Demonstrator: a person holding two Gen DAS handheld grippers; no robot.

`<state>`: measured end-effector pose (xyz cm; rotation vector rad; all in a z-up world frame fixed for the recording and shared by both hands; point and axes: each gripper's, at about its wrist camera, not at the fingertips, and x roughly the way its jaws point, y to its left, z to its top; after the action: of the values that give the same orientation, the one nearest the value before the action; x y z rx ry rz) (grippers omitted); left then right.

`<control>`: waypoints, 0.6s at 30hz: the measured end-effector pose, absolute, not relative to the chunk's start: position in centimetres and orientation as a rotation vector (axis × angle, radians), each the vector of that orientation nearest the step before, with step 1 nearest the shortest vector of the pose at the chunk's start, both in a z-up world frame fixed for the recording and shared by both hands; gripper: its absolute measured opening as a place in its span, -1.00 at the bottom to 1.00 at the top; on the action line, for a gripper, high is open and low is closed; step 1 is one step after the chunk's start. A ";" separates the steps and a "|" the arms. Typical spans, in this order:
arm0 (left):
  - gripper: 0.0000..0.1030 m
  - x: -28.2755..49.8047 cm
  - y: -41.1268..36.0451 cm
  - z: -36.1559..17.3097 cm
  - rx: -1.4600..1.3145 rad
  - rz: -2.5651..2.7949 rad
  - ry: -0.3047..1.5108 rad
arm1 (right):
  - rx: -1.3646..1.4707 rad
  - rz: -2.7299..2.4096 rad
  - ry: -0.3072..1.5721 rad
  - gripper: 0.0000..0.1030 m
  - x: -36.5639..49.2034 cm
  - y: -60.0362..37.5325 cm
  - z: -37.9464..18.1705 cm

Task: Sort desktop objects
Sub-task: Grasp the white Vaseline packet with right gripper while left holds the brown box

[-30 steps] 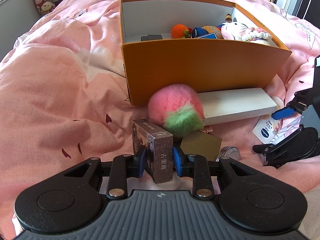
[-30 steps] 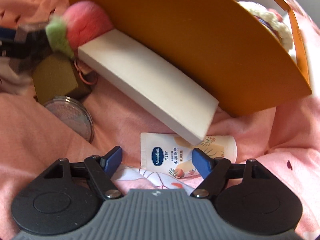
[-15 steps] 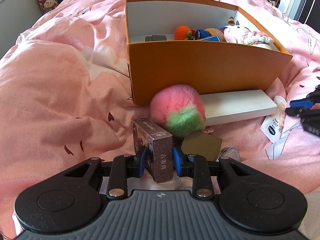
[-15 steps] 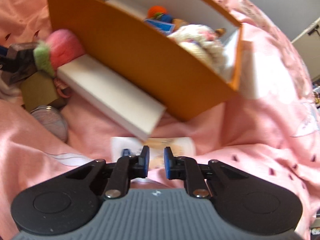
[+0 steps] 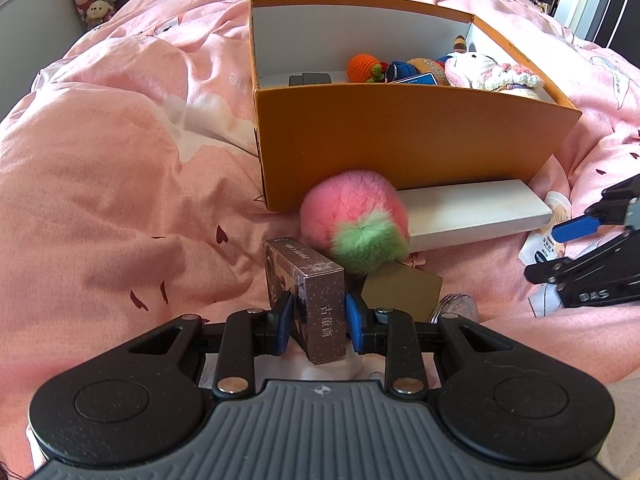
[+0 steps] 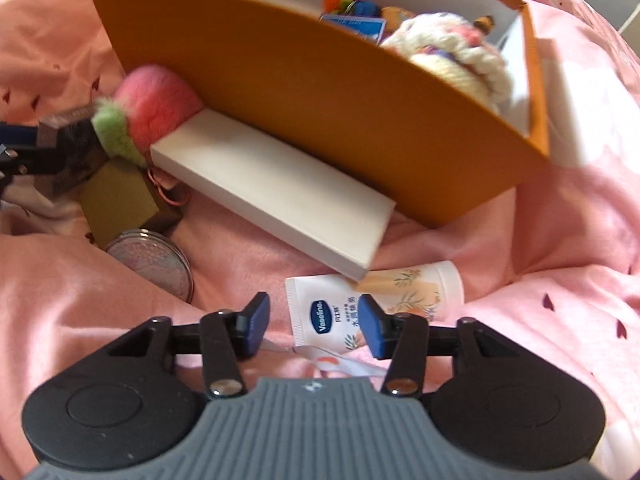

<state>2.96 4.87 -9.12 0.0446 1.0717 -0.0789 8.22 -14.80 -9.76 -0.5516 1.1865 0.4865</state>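
The left tool (image 5: 316,316) squeezed the small dark cardboard box (image 5: 310,292), ready to lift toward the orange cardboard box (image 5: 400,136) at 12 o'clock, while the right tool (image 6: 314,326) sat wide open, holding nothing, around the white Vaseline tube (image 6: 360,300).

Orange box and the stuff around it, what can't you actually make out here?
- Orange box floor: both views, near wall hides most of it.
- Dark item inside: left wrist view, only its top shows.
- Round compact: left wrist view, mostly behind the left claw.
- Vaseline tube: right wrist view, white box covers part; text beyond the logo is too small.
- Brown card box: right wrist view, blurred.
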 end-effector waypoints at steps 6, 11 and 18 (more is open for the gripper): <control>-0.37 3.0 4.8 -9.2 0.041 -0.085 1.072 | -0.644 0.454 1.163 0.27 7.6 -13.8 -11.2; -0.37 2.9 4.6 -9.1 0.051 -0.085 1.073 | -0.680 0.459 1.155 0.37 7.0 -13.3 -11.9; -0.37 2.9 4.4 -9.0 0.060 -0.081 1.071 | -0.649 0.461 1.131 -0.20 6.2 -13.6 -10.6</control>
<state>2.89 4.43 -9.00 0.0596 1.0713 -0.0808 6.20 -13.65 -10.55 -0.6487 1.1312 0.4614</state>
